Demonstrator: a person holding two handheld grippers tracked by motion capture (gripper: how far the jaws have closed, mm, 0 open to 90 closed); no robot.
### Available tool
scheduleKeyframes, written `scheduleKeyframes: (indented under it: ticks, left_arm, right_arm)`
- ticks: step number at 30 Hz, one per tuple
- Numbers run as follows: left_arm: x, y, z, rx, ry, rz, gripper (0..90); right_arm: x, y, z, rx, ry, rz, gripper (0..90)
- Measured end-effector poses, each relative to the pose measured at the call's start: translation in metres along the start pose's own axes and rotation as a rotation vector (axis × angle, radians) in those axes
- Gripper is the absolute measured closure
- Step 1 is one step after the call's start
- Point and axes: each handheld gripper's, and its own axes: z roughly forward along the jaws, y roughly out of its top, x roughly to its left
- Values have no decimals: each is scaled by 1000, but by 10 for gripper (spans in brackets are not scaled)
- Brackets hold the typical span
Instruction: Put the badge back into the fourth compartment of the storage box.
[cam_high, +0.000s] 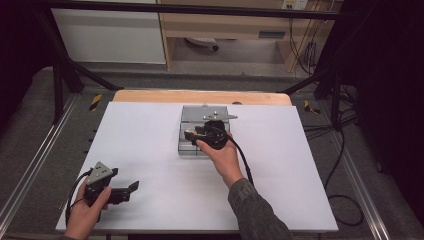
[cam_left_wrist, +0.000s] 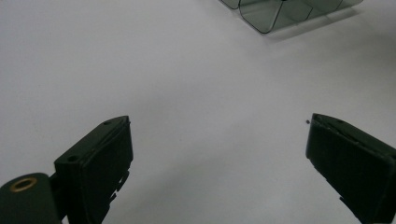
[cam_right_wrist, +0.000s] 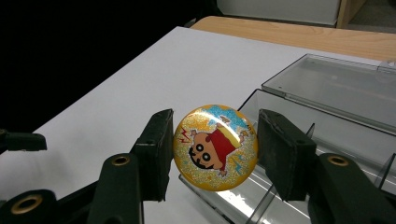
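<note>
A round glittery yellow badge (cam_right_wrist: 215, 147) with a cartoon figure is clamped between the jaws of my right gripper (cam_right_wrist: 215, 133), which is shut on its edges. It hangs over the near corner of a clear plastic compartment box (cam_right_wrist: 336, 135) whose lid (cam_right_wrist: 327, 88) lies open behind. From the high view, the right gripper (cam_high: 190, 134) sits over the box (cam_high: 192, 116) at the table's middle back. My left gripper (cam_high: 133, 186) rests near the front left, open with nothing between its jaws (cam_left_wrist: 219, 140). A corner of the box (cam_left_wrist: 266, 16) shows ahead of it.
A white sheet (cam_high: 150, 150) covers the wooden table (cam_high: 150, 96). Black frame posts (cam_high: 57, 80) stand at the left and right back. Cables (cam_high: 340, 200) trail on the floor to the right.
</note>
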Motion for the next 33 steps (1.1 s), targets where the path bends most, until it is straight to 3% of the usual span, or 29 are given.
scheduleKeyframes:
  ticks: [9,33]
  left_arm:
    - [0,0,0,1,0,0,74]
    - [0,0,1,6,-1,2,73]
  right_arm:
    - [-2,7,7,-5,-1,10,473]
    - [-4,10,23,54,-13,-6,472]
